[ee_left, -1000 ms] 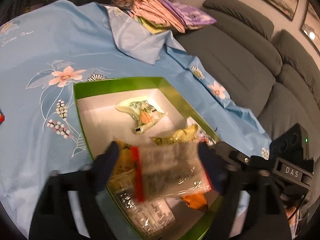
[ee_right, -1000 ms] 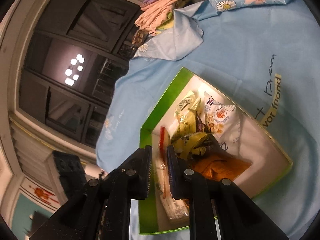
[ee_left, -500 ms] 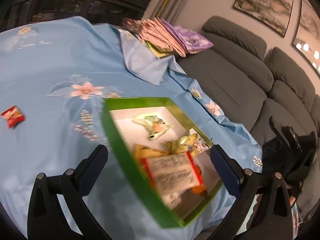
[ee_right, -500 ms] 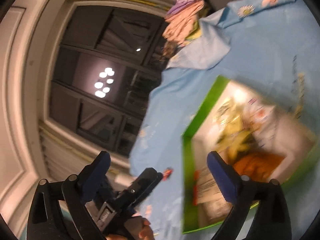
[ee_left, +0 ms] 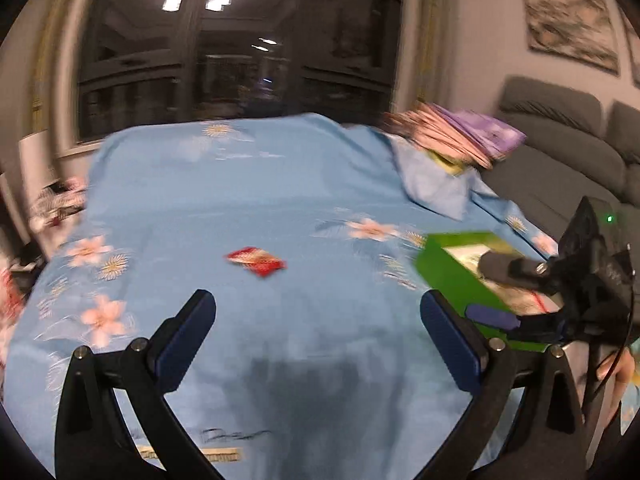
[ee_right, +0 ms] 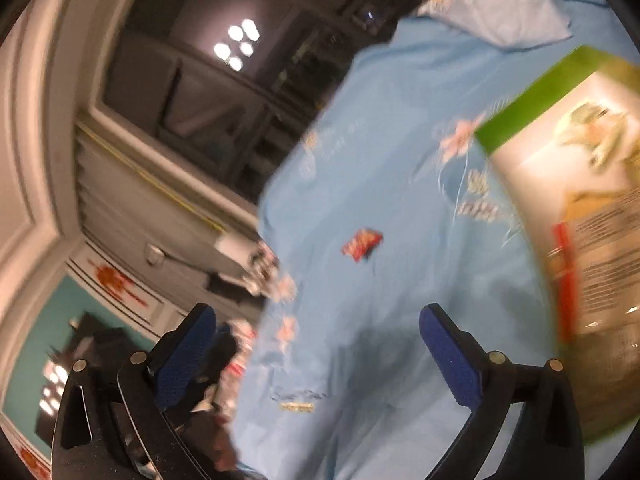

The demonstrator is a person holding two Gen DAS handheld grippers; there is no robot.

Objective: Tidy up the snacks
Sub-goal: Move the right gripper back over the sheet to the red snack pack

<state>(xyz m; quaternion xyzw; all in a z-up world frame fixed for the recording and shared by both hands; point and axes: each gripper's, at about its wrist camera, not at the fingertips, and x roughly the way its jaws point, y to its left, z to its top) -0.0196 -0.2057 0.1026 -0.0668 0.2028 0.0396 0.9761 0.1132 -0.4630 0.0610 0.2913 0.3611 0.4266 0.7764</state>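
1. Left wrist view: the left tool stands wide and empty, where a second ago it held a clear packet with a red edge over the green box. That packet now lies in the box. The view has swung away from the box toward the open blue cloth on the worktop.
2. Same view: one red snack packet lies alone on the cloth, well apart from the box and ahead of the open fingers. The right tool shows at the right edge beside the box; its jaws also stand apart.
3. Right wrist view: the right tool is wide and holds nothing; a second ago its fingers were nearly closed. The red snack packet sits ahead on the cloth, and the green box lies to the right with several packets inside.
4. Judgement: the last placement looks finished, and the red packet appears to be the next item to collect. Both views are motion-blurred, so finer detail cannot be told.
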